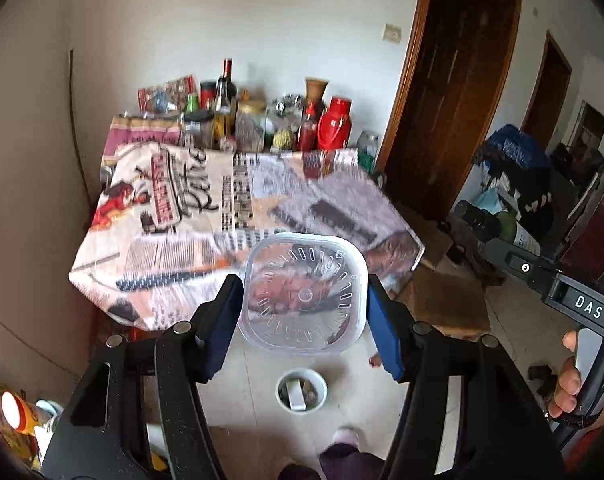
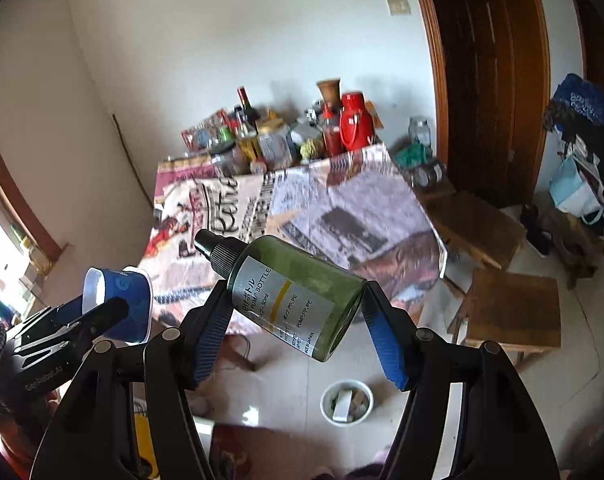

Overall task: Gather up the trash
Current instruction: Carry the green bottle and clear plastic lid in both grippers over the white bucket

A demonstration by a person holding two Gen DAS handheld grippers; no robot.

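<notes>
My left gripper [image 1: 302, 292] is shut on a clear square plastic container [image 1: 304, 294], whose bottom faces the camera. My right gripper [image 2: 295, 286] is shut on a dark green pump bottle [image 2: 298, 296] with a white label, held tilted with its black cap up and to the left. Both hang in the air over the near end of the table. A white bin [image 1: 302, 390] with scraps in it stands on the floor below, and it shows in the right wrist view as the same bin [image 2: 347, 402]. The left wrist view shows the bottle [image 1: 502, 226] at the right; the container [image 2: 118, 300] shows at the left.
A table under a newspaper-print cloth [image 1: 206, 208] lies ahead. Bottles, jars and a red thermos [image 1: 334, 124] crowd its far end. Wooden stools [image 2: 514, 308] and cardboard [image 1: 442, 300] stand on the floor to the right, near brown doors. A person's hand [image 1: 570, 380] grips the right handle.
</notes>
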